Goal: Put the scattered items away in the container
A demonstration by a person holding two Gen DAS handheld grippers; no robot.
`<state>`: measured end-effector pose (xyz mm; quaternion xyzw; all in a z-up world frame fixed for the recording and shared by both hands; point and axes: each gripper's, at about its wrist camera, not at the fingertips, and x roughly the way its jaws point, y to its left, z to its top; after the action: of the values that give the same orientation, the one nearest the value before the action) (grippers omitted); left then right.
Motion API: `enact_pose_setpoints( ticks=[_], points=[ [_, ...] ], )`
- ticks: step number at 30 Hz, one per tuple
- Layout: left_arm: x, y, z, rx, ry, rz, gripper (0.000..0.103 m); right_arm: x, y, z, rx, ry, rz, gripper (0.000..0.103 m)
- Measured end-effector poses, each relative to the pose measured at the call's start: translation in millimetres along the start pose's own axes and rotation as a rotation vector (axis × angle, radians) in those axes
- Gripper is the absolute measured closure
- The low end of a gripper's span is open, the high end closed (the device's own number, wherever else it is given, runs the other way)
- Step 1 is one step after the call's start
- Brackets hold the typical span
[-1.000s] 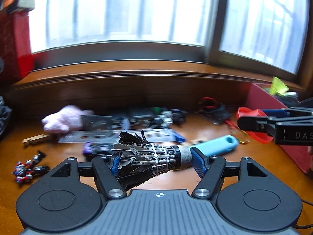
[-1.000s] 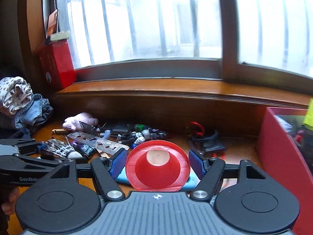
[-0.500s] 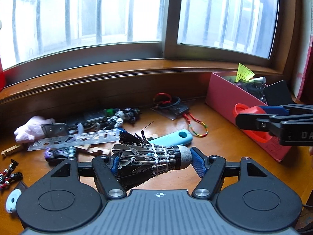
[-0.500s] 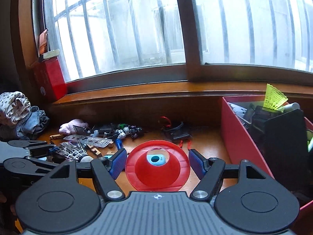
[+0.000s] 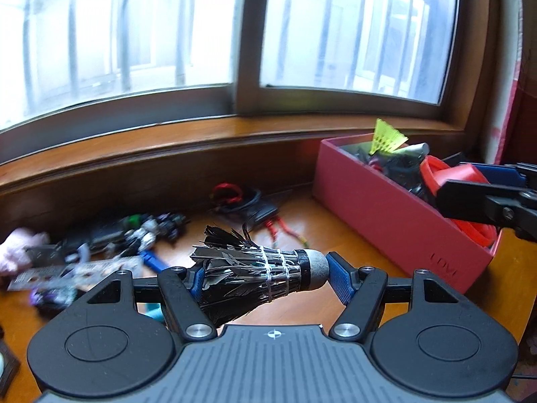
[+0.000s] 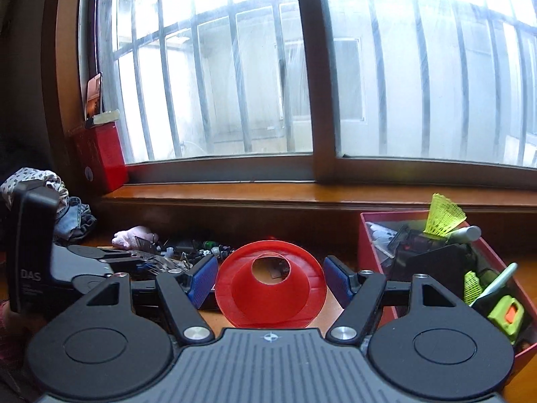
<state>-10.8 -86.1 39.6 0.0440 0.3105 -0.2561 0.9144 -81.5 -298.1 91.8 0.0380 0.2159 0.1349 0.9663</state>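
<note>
Both views looked low over the table (image 5: 339, 231) toward the window (image 6: 302, 84), left view from left of the red box (image 5: 386, 208). Shared: box, window, clutter (image 6: 188, 248).

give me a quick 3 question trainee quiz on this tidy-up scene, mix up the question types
1. True or false: the left hand-held gripper holds a black shuttlecock crosswise between its pads.
2. Multiple choice: the right hand-held gripper carries
A. a blue handle
B. a red cone
C. a pink plush
3. Fill in: the yellow shuttlecock sticks up out of the red ____.

Key: 1 true; 2 B; 3 box
</note>
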Motion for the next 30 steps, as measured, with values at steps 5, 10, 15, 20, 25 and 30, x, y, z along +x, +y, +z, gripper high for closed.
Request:
enact_pose_setpoints(
  ticks=[5,10,15,20,25,30],
  points=[
    [10.7,-24.9,23.8,0.031,-0.043,-0.036,0.035,-13.7,-23.5,5.2,0.008,-0.029,-0.028,0.031],
    [25.7,-52.7,44.6,0.052,-0.062,-0.076,0.035,-28.3,-48.9,5.2,0.038,-0.044,-0.057,0.031],
    [43.0,-78.2,64.2,0.07,-0.063,-0.105,0.035,-44.0,-71.7,5.4,0.045,-0.065,-0.083,0.031],
    [61.2,-98.9,83.5,0.088,-0.052,-0.128,0.035,-54.7,-93.1,5.6,0.046,-0.081,-0.106,0.031],
    [73.4,-118.0,97.0,0.121,-0.059,-0.116,0.035,-58.2,-117.5,1.0,0.063,-0.068,-0.146,0.031],
    [86.2,-133.4,109.3,0.138,-0.065,-0.108,0.035,-62.6,-140.6,-4.6,0.086,-0.066,-0.169,0.031]
  ],
)
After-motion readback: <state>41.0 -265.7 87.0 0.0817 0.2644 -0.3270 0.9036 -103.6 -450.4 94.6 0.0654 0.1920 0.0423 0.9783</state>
